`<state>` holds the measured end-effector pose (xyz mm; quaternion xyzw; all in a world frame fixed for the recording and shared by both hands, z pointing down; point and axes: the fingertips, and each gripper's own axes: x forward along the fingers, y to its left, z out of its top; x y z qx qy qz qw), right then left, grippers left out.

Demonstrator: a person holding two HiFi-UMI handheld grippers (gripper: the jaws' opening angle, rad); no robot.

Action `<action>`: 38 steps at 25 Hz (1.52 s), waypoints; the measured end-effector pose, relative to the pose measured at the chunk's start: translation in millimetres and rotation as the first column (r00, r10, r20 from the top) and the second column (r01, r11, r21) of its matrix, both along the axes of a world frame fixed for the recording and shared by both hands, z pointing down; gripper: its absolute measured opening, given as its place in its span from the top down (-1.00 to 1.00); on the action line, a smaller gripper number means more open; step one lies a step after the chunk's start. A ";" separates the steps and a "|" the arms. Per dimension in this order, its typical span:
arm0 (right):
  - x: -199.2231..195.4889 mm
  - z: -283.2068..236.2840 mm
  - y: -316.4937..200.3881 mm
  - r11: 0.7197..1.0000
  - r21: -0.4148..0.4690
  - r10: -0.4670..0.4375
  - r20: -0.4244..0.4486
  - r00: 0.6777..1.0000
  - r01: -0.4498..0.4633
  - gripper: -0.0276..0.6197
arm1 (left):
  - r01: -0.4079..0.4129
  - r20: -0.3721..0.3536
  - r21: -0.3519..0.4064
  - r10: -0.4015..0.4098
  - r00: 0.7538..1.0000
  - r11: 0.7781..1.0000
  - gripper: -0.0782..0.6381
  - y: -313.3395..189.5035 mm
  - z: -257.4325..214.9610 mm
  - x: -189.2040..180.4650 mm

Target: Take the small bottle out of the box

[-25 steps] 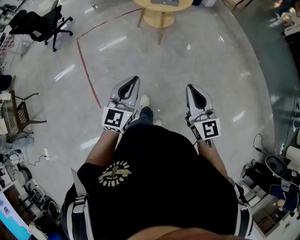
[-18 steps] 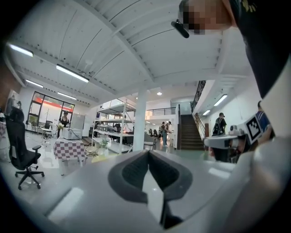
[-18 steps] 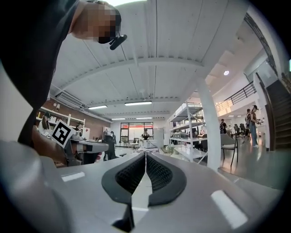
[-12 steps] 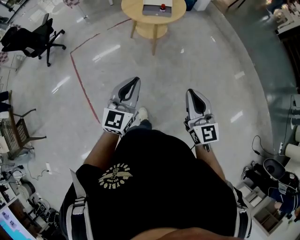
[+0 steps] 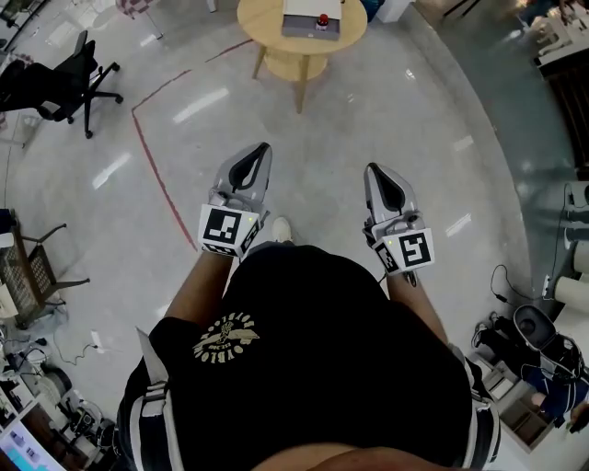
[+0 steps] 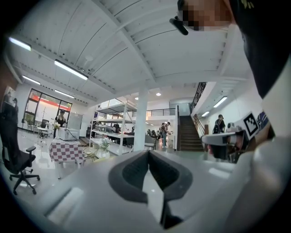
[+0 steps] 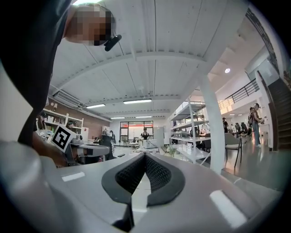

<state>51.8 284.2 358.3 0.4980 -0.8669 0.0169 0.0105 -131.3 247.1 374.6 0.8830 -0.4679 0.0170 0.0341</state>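
Note:
A grey box [image 5: 311,13] with a red knob sits on a round wooden table [image 5: 267,37] at the top of the head view, well ahead of both grippers. No small bottle shows in any view. My left gripper [image 5: 266,146] is held in front of the person's black shirt, its jaws shut with nothing between them [image 6: 148,153]. At the same height, about a shoulder's width away, my right gripper [image 5: 370,168] is also shut and empty [image 7: 145,154]. Both point towards the table, above bare floor.
A red tape line [image 5: 152,156] runs across the shiny floor on the left. A black office chair [image 5: 55,78] stands at far left, a wire chair [image 5: 32,267] below it. Cables and gear [image 5: 543,336] crowd the right edge. A white column [image 6: 140,120] and stairs [image 6: 187,134] lie ahead.
The round table and its box have come further into view and nearer as the person walks forward. Both grippers keep their pose, shut and empty.

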 end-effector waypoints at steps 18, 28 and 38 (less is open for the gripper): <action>-11.6 -5.6 -28.8 0.999 -0.025 0.021 0.017 1.000 -0.021 0.90 | 0.012 -0.017 -0.074 -0.013 1.000 0.997 0.78 -28.6 25.7 -25.2; -24.2 5.3 -47.6 0.998 -0.046 -0.030 0.051 0.998 0.032 0.90 | 0.051 0.023 -0.112 -0.049 0.999 0.992 0.78 -37.6 35.4 -32.5; -1.7 19.4 -87.4 0.998 -0.063 -0.009 0.026 1.000 0.011 0.90 | 0.061 0.034 -0.088 -0.059 0.998 0.994 0.78 -75.6 30.5 -14.1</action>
